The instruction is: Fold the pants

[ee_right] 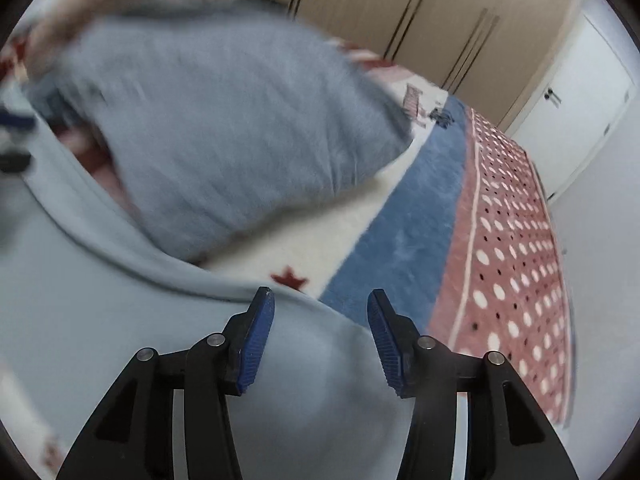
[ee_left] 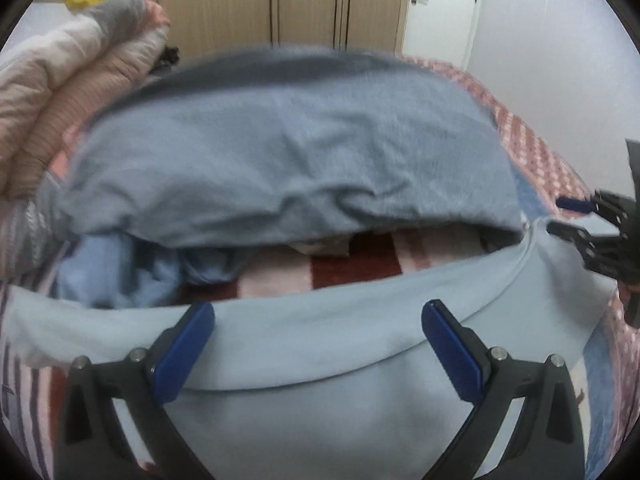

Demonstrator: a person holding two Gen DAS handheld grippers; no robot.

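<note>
Light blue pants point(ee_left: 320, 360) lie spread on the bed beneath both grippers. A greyer blue part of the cloth point(ee_left: 280, 160) arches over them farther away and is blurred; it fills the upper left in the right wrist view point(ee_right: 240, 120). My left gripper point(ee_left: 318, 312) stands open just above the pale cloth, with nothing pinched between its blue pads. My right gripper point(ee_right: 320, 296) is open too, over the pants' right edge point(ee_right: 312, 304). It shows at the right rim of the left wrist view point(ee_left: 576, 216).
A striped and starred blanket point(ee_right: 400, 240) covers the bed, with a pink dotted band point(ee_right: 512, 240) along its right edge. A rolled quilt point(ee_left: 60, 80) lies far left. Wooden wardrobes point(ee_left: 300, 0) and a white door point(ee_right: 580, 100) stand behind.
</note>
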